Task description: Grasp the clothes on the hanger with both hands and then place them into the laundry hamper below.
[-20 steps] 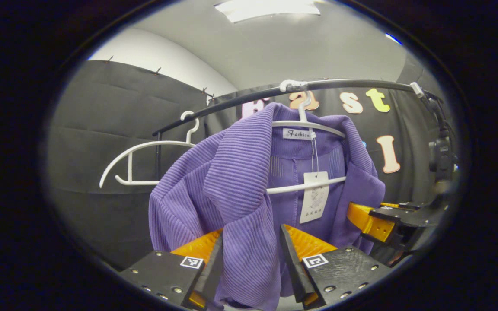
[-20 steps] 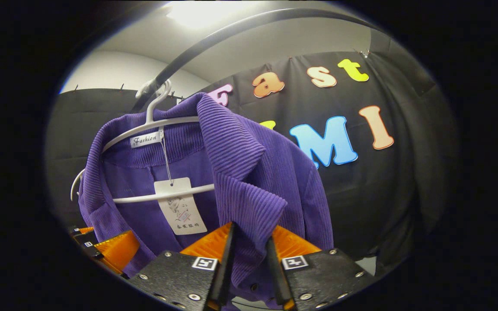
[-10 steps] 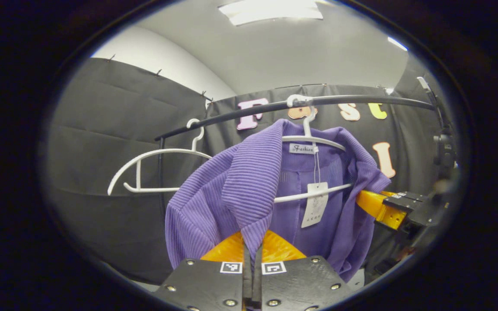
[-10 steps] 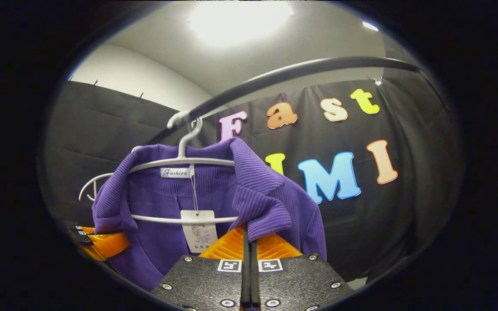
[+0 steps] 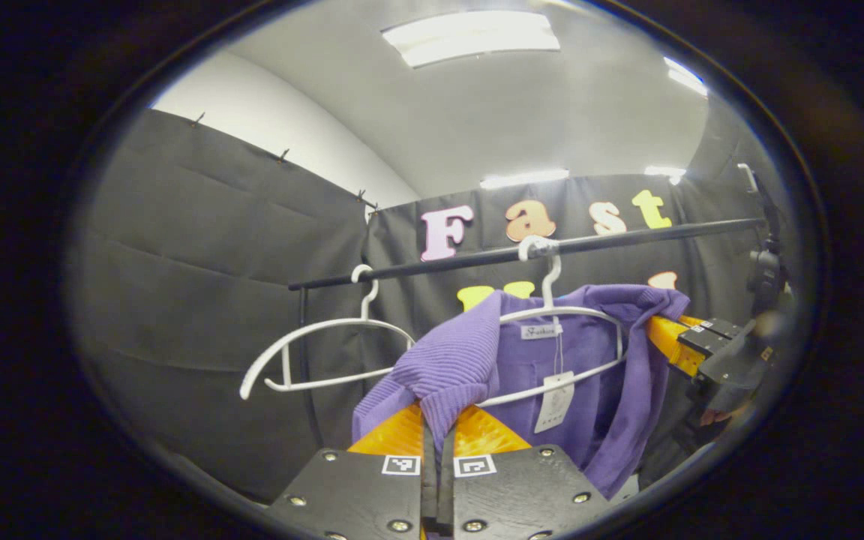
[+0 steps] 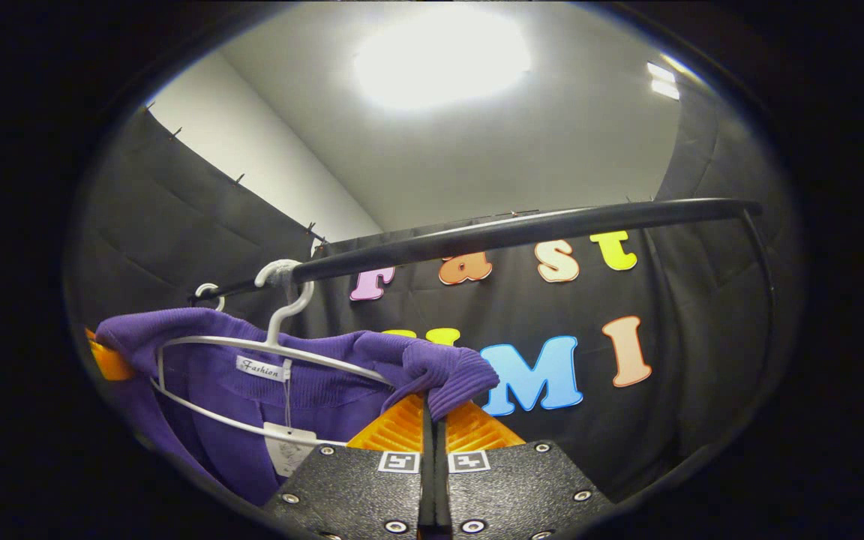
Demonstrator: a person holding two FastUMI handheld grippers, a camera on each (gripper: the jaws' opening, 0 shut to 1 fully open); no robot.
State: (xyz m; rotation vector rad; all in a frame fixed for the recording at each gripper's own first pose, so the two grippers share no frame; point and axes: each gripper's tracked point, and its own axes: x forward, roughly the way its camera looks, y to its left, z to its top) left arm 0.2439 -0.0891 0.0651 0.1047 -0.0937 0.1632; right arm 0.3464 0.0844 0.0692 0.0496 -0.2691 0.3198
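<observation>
— Left hand-held gripper [image 5: 438, 439]?
— Clamped on purple garment [image 5: 589, 375], by the lapel.
— Right hand-held gripper [image 6: 432, 420]?
— Pinched tight on the other lapel.
— Garment?
— Draped on white hanger [image 5: 552, 315], hooked over black rail [image 5: 627, 238].

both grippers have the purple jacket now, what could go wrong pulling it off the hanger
The purple jacket still drapes the white hanger, so pulling may drag the hanger along or unhook it from the black rail. Both the left gripper and the right gripper pinch only a fold of lapel, which might slip out. The paper tag hangs across the hanger's lower bar and could snag.
</observation>
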